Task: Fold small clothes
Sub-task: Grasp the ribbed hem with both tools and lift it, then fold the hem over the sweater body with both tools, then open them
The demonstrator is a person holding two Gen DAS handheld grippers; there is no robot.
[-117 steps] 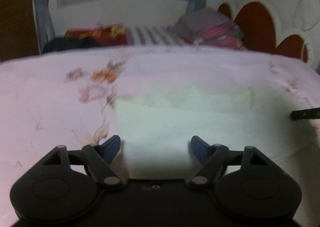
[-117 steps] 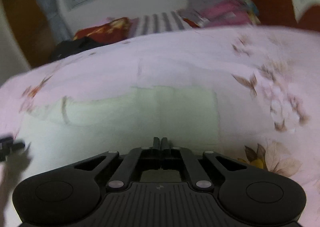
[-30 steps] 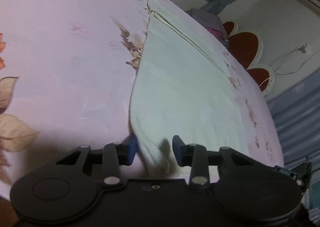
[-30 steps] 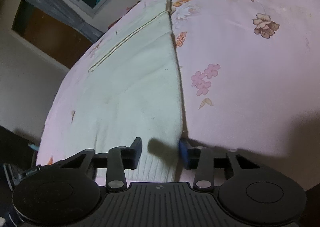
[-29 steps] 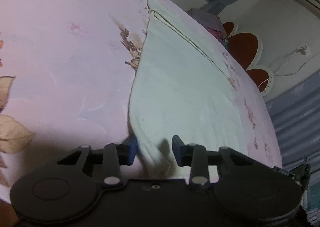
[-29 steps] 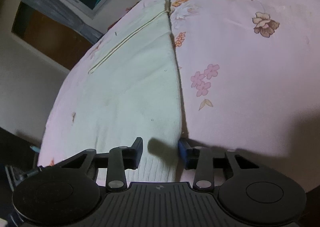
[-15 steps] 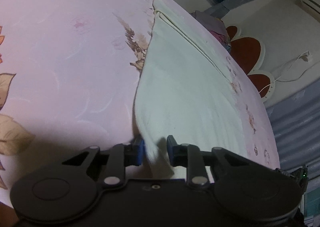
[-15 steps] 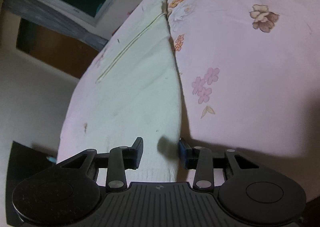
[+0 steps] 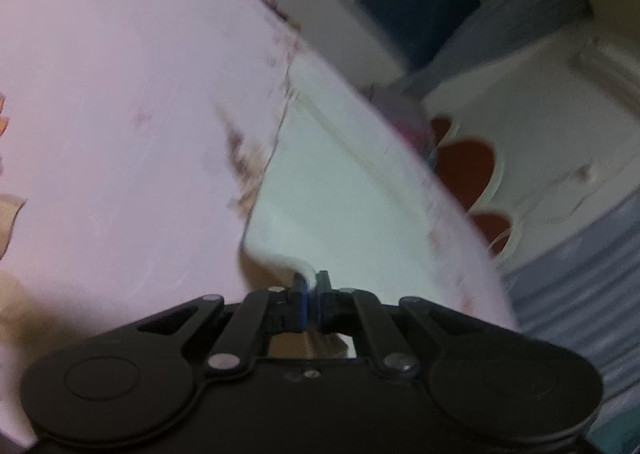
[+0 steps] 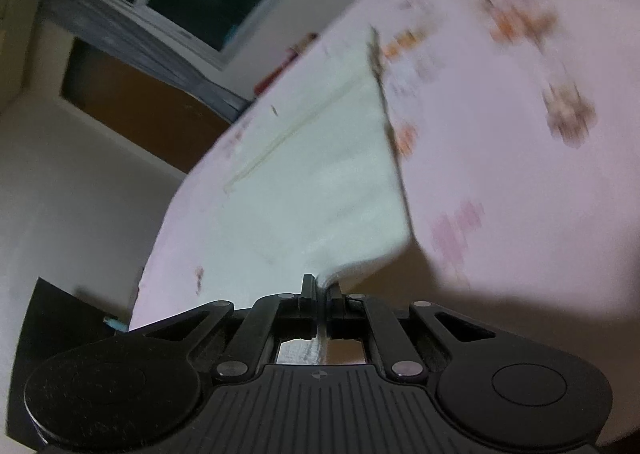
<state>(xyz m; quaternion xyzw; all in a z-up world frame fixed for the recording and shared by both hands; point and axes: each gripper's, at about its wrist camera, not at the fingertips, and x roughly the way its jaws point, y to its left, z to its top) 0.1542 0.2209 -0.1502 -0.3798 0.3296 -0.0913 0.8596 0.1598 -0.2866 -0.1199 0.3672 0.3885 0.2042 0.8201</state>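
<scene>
On the pink floral bedsheet (image 9: 120,134), a pale cream garment (image 9: 340,206) lies spread flat, its body extending from the 6 o'clock edge of each wrist view toward 12 o'clock. In the left wrist view, the left gripper (image 9: 311,286) sits at 6 o'clock with its jaws just closed, pinching the garment's near corner; that corner is lifted clear of the sheet and casts a shadow at 7 o'clock. A seam line runs across the far end of the garment toward 1 o'clock. A headboard (image 9: 468,170) with red panels stands at 3 o'clock, and a window (image 9: 420,14) at 1 o'clock.

In the right wrist view, the right gripper (image 10: 320,290) has likewise just closed and clamps the opposite near corner of the garment (image 10: 320,182), folded fabric bunching at 1 o'clock of the jaws. The sheet (image 10: 520,174) fills the 2 o'clock side. Both views are motion-blurred.
</scene>
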